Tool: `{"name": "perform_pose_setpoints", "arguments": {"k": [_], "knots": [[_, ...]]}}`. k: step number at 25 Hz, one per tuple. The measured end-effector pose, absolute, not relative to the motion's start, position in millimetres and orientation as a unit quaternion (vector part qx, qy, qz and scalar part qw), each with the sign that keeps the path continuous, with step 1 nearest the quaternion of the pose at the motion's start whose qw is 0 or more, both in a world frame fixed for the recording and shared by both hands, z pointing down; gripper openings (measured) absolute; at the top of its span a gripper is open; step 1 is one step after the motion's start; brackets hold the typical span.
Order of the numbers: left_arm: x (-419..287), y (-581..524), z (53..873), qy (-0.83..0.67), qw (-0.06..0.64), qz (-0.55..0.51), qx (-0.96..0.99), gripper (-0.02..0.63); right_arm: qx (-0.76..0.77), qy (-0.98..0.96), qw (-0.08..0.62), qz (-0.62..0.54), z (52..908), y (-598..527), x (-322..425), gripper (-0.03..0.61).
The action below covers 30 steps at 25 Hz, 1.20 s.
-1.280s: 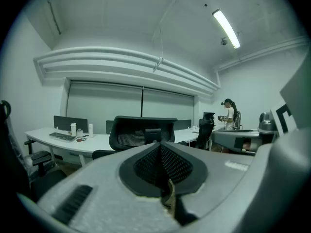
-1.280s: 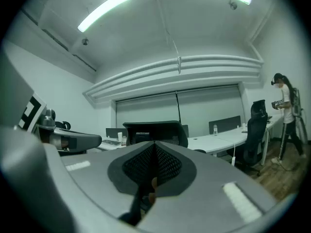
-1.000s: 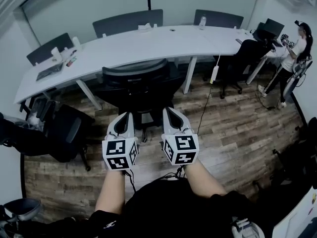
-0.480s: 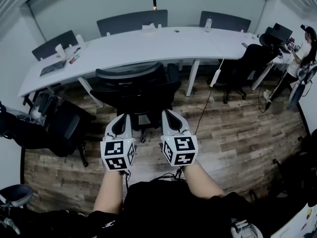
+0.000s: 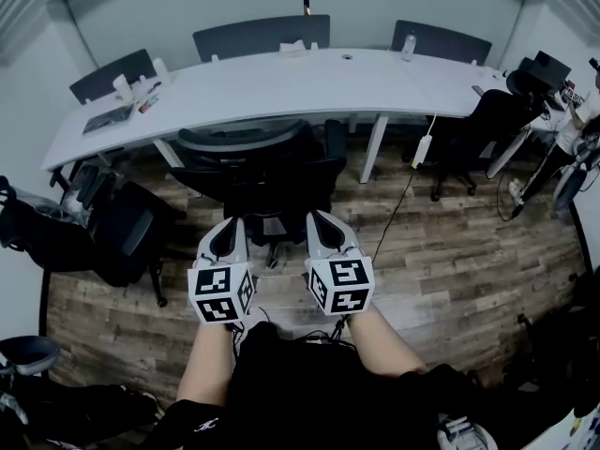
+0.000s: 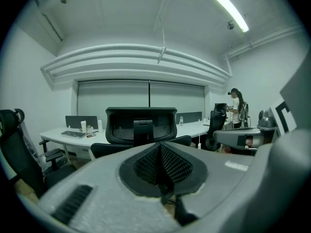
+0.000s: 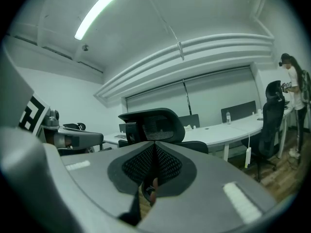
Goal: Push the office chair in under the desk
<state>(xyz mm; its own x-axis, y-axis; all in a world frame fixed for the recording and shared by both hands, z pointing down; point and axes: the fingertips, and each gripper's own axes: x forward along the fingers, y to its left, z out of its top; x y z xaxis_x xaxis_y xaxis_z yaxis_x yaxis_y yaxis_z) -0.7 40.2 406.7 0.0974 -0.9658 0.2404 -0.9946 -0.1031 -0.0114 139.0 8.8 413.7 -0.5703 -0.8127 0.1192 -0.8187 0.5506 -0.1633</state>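
Observation:
A black mesh office chair stands with its back toward me in front of the long white desk, its seat partly under the desk edge. My left gripper and right gripper are held side by side just behind the chair back, both shut with nothing in them. Whether they touch the chair I cannot tell. In the left gripper view the chair back rises straight ahead past the shut left gripper. In the right gripper view the chair stands beyond the shut right gripper.
Another black chair sits at the left and a further one at the right end of the desk. A power strip hangs on a cable from the desk. A person stands at far right. Wood floor stretches to my right.
Both grippers have moved forward together toward the chair back, staying shut. The chair and desk now sit slightly lower and nearer in the head view.

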Motion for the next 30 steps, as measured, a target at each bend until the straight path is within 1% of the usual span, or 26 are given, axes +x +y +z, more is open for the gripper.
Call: {"name": "perform_pose_setpoints", "arguments": {"k": [5, 14, 16, 18, 20, 21, 22, 23, 24, 25, 28, 30], "knots": [[-12, 29, 411, -0.666, 0.077, 0.094, 0.736, 0.011, 0.459, -0.882, 0.015, 0.105, 419, -5, 127, 0.009], [-62, -20, 406, -0.657, 0.079, 0.088, 0.745, 0.010, 0.472, -0.877, 0.021, 0.086, 409, -51, 86, 0.009], [-69, -31, 406, -0.636, 0.066, 0.108, 0.761, 0.010, 0.475, -0.876, 0.026, 0.076, 406, -60, 77, 0.009], [-71, -41, 409, -0.603, 0.023, 0.158, 0.782, 0.009, 0.474, -0.878, 0.038, 0.056, 403, -70, 70, 0.009], [-76, -50, 415, -0.583, -0.042, 0.222, 0.780, 0.009, 0.466, -0.882, 0.070, 0.020, 402, -80, 65, 0.011], [-81, -54, 417, -0.578, -0.073, 0.249, 0.774, 0.009, 0.461, -0.882, 0.096, -0.006, 403, -85, 63, 0.044], [-87, -58, 420, -0.572, -0.095, 0.270, 0.769, 0.025, 0.458, -0.879, 0.126, -0.035, 406, -90, 64, 0.089], [-92, -61, 423, -0.561, -0.108, 0.289, 0.768, 0.069, 0.457, -0.872, 0.160, -0.065, 409, -96, 66, 0.116], [-97, -65, 429, -0.549, -0.115, 0.309, 0.768, 0.133, 0.459, -0.861, 0.198, -0.094, 414, -103, 70, 0.127], [-103, -68, 436, -0.538, -0.121, 0.333, 0.765, 0.177, 0.460, -0.848, 0.236, -0.121, 421, -111, 74, 0.144], [-123, -82, 460, -0.514, -0.150, 0.415, 0.736, 0.228, 0.451, -0.807, 0.337, -0.178, 443, -131, 84, 0.204], [-133, -91, 473, -0.502, -0.164, 0.451, 0.719, 0.230, 0.442, -0.787, 0.380, -0.202, 455, -140, 86, 0.215]]}}
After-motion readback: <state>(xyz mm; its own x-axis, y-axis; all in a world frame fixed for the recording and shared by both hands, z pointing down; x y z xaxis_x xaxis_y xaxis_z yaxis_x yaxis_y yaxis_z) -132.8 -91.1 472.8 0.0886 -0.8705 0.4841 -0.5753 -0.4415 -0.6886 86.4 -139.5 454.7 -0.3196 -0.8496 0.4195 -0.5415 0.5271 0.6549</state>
